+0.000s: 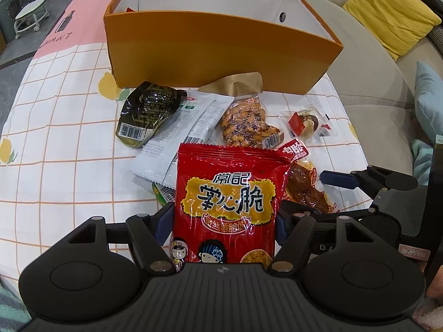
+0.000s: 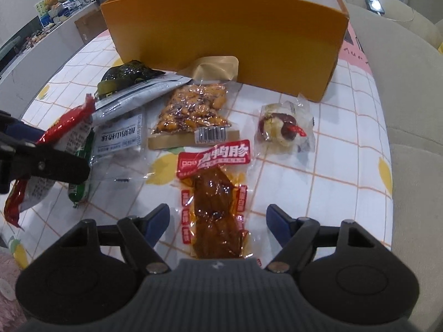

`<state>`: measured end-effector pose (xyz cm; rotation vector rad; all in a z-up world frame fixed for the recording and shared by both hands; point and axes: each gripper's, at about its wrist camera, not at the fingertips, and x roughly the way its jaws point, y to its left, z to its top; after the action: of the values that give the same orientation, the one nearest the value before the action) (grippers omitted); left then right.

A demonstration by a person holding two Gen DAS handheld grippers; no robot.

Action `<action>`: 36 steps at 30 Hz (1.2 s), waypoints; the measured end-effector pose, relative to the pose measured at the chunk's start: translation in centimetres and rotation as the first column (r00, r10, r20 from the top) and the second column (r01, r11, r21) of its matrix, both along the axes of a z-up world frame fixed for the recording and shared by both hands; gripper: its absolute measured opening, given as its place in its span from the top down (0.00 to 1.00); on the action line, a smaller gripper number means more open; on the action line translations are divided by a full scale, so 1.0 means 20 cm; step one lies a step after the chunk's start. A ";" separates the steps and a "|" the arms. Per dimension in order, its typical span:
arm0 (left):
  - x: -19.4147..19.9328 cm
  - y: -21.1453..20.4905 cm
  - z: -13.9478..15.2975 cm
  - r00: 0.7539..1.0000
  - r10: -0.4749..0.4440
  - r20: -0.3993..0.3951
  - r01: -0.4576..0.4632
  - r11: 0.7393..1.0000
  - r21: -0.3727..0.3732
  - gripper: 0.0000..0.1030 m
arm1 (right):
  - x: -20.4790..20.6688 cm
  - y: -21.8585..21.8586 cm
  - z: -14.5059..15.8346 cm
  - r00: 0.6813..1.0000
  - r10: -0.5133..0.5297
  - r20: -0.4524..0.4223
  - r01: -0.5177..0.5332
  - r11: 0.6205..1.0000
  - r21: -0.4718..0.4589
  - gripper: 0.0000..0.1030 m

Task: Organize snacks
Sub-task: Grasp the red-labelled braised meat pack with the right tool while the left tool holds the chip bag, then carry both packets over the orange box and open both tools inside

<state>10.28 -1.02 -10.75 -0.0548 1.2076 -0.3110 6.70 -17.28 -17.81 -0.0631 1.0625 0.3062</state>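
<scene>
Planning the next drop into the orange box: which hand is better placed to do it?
Left. The left gripper already grips the red snack bag, facing the orange box. The right gripper is open around the brown meat packet.

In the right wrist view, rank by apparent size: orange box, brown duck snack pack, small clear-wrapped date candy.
1. Orange cardboard box
2. Brown duck snack pack with red label, enlarged by nearness
3. Small clear-wrapped date candy

left gripper (image 1: 224,218) is clamped down near the table (both pads pressing in), right gripper (image 2: 217,221) hovers spread wide.
</scene>
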 end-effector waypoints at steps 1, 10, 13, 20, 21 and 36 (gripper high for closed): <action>0.00 0.00 0.00 1.000 0.000 -0.001 0.000 1.000 0.000 0.23 | 0.00 0.00 0.00 1.000 -0.004 0.005 0.004 1.000 -0.005 0.33; -0.01 0.03 0.02 1.000 0.024 0.013 -0.024 1.000 -0.002 0.23 | -0.04 0.02 0.04 0.999 -0.033 0.003 0.033 0.999 0.010 0.62; -0.02 0.06 0.04 0.999 0.041 0.021 -0.040 0.999 -0.013 0.23 | -0.08 -0.02 0.10 0.997 -0.071 0.005 0.070 0.995 0.066 0.63; -0.03 0.08 0.14 0.995 0.065 0.072 -0.062 0.997 -0.050 0.23 | -0.12 -0.15 0.24 0.980 -0.200 -0.005 0.197 0.961 0.194 0.63; -0.03 0.08 0.15 0.995 0.065 0.077 -0.061 0.996 -0.058 0.23 | -0.12 -0.16 0.27 0.978 -0.211 0.004 0.205 0.956 0.210 0.63; 0.34 -0.01 0.64 0.976 0.059 0.210 -0.028 0.989 -0.147 0.23 | 0.22 -0.24 0.84 0.963 -0.205 0.174 0.148 0.944 0.294 0.64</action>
<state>17.02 -1.19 1.99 -0.1685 0.9675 -0.3560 11.01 -22.16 -0.98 0.2500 0.8073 0.2769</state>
